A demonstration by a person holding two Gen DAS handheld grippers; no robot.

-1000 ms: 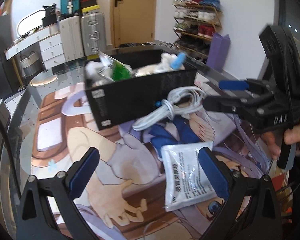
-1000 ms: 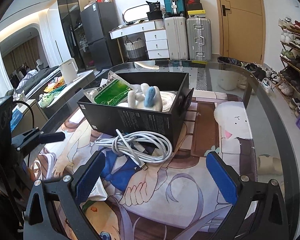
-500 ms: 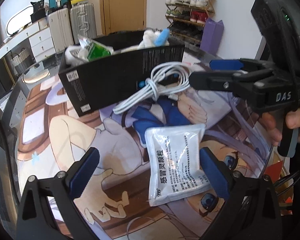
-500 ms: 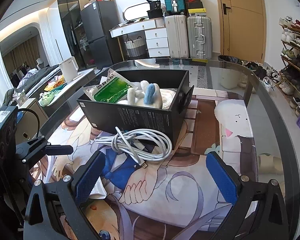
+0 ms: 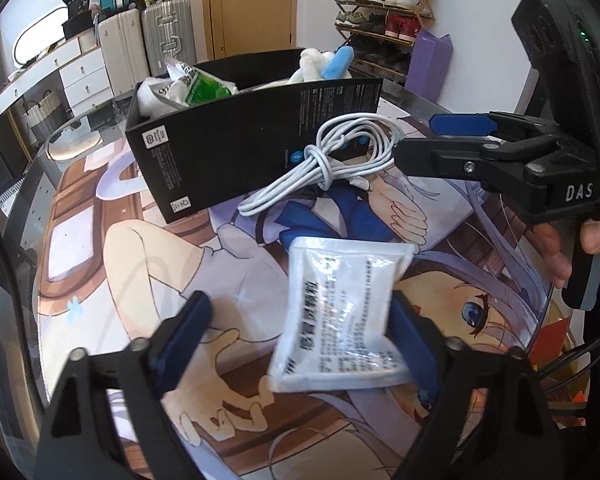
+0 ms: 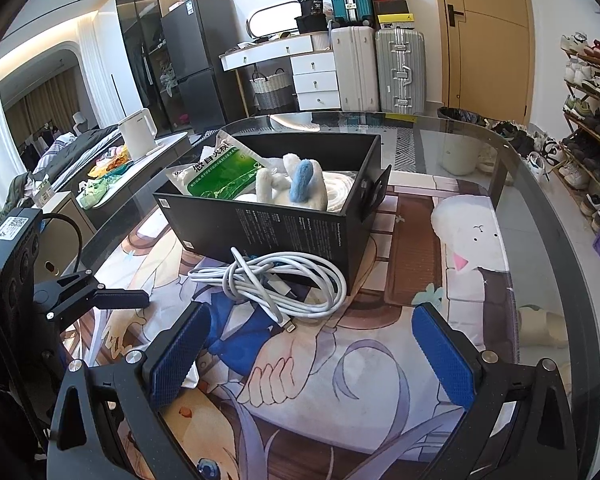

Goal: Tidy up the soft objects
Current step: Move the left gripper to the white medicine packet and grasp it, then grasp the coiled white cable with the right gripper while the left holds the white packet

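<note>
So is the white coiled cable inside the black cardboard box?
No, the white coiled cable lies on the printed mat just outside the black cardboard box, against its front wall.

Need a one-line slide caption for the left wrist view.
Left gripper closing around a white sachet beside the black box.

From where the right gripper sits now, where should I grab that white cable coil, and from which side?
Take the white charging cable at its knotted waist, where the wraps cinch every strand together, not the loose loops. Come from above on the near side: the black box blocks the far side. The right gripper has its jaws open and empty, already facing the bundle.
</note>
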